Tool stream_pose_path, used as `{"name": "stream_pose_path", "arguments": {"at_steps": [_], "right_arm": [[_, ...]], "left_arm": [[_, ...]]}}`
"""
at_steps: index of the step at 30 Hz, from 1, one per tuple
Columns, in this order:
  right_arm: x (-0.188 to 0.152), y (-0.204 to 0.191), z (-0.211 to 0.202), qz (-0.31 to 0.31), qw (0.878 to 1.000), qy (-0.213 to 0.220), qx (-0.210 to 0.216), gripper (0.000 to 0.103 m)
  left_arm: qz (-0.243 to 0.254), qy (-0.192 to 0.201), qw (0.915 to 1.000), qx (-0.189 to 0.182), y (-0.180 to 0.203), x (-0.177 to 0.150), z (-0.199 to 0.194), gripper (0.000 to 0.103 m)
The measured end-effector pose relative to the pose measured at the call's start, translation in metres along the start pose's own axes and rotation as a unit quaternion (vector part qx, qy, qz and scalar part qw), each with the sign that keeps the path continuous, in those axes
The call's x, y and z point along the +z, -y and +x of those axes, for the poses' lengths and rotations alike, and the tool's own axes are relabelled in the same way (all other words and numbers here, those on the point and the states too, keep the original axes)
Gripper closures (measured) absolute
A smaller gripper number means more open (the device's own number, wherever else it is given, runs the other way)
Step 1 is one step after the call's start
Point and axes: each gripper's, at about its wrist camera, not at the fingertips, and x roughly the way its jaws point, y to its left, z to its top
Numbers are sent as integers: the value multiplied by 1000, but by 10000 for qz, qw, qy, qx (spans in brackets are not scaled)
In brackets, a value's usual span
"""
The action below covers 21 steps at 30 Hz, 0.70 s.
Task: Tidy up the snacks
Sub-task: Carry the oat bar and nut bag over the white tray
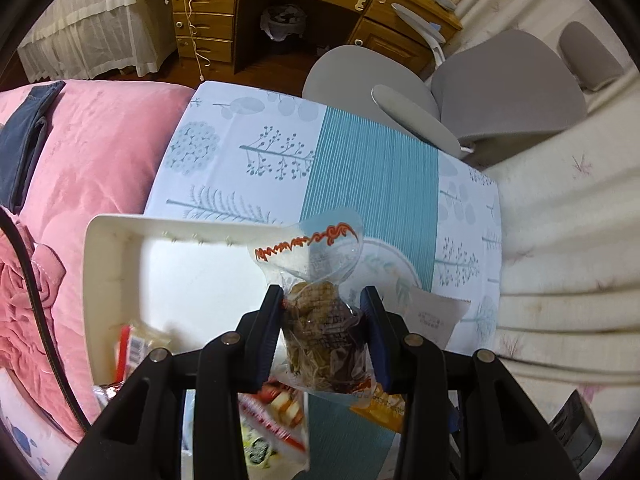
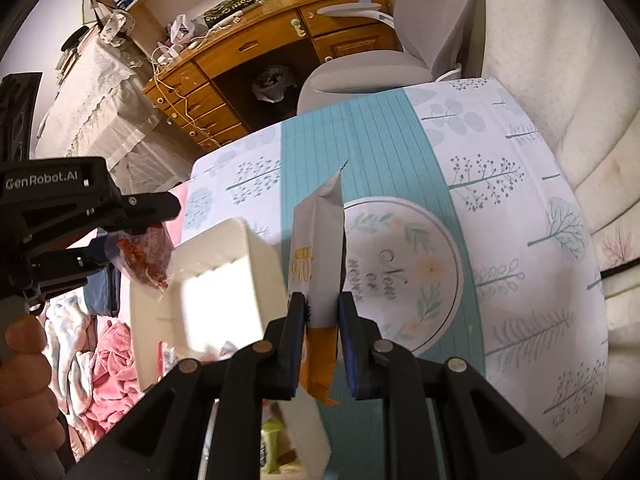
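A: What do you see in the left wrist view?

B: My left tongs (image 1: 322,336) are closed on a clear snack bag (image 1: 320,332) with brown pieces inside. Both pads press its sides, and the printed top of the bag stands up in the middle of the frame. Behind it, in the left half, I see the white bin (image 1: 116,280). A red and white packet (image 1: 130,350) lies near its lower left corner, but it is blurred. Under the tongs, at the bottom, there are more packets: a red one with food pictures (image 1: 276,416) and an orange one (image 1: 380,406). All of this is on the worktop (image 1: 372,176) with a blue and white cloth. A grey chair (image 1: 504,88) is at the upper right.

A: And the right wrist view?

B: My right tongs (image 2: 323,320) are shut narrowly on a grey and orange pouch (image 2: 318,248). The pouch stands upright between the pads, its notched top pointing to the centre of the frame. Just left of it is the white bin (image 2: 224,292), somewhat blurred. At the left edge I see the left tongs (image 2: 102,250) holding the clear snack bag (image 2: 148,254) above the far left rim of the bin. A round printed emblem (image 2: 404,272) on the cloth is right of the pouch. A green item (image 2: 272,446) shows at the bottom, but I cannot tell what it is.
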Motion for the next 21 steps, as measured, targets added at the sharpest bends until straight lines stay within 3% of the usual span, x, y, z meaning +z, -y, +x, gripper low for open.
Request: {"name": "stream_pose_path", "arguments": {"at_steps": [11, 21], "right_arm": [[-49, -48, -6, -138, 9995, -217, 161, 86], [-91, -80, 3, -90, 9993, -338, 124, 86]], "left_arm": [[260, -203, 9994, 82, -48, -37, -18, 65], [671, -668, 9955, 77, -91, -66, -7, 65]]}}
